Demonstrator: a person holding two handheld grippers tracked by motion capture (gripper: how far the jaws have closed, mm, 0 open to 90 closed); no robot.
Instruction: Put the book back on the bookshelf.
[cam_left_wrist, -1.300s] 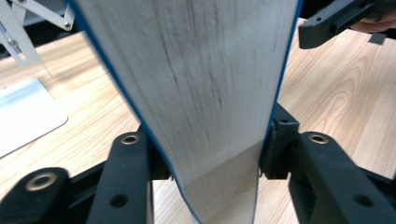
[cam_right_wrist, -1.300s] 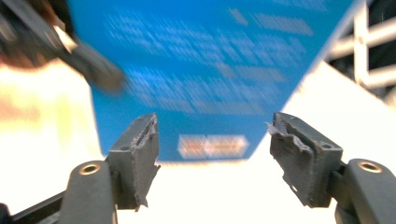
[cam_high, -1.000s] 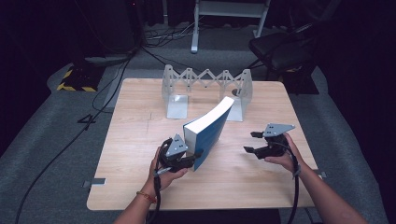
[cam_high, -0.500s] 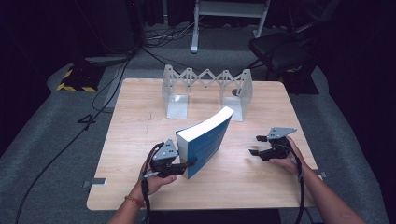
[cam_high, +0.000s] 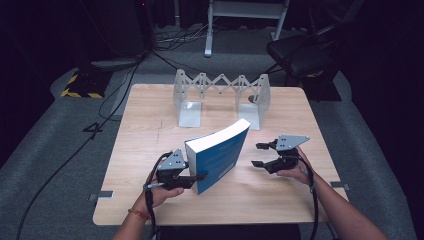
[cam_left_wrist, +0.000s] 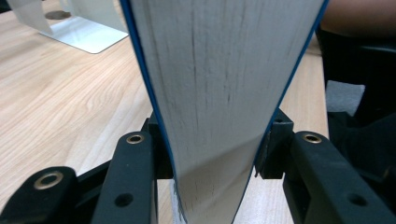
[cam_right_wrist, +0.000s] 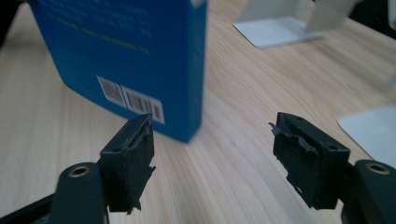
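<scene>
A thick blue paperback book (cam_high: 217, 152) stands tilted on the wooden table (cam_high: 150, 125), its white page edge up and its back cover with a barcode facing right. My left gripper (cam_high: 197, 179) is shut on the book's lower near corner. In the left gripper view the pads press on both covers of the book (cam_left_wrist: 219, 70) on either side of the left gripper (cam_left_wrist: 212, 154). My right gripper (cam_high: 256, 155) is open, a short way right of the book and apart from it. The right gripper (cam_right_wrist: 212, 154) points at the book's (cam_right_wrist: 126, 51) bottom corner, with bare table between its jaws.
A grey metal expanding bookend rack (cam_high: 220, 92) stands at the back of the table, its flat feet (cam_right_wrist: 275, 28) beyond the book. Cables and a black chair (cam_high: 300, 55) lie on the floor behind. Bare wood lies to the left and along the front edge.
My left gripper has drawn the book a little left and toward the near edge, and the book has turned and leans lower. The right gripper has shifted slightly toward the book, still open.
</scene>
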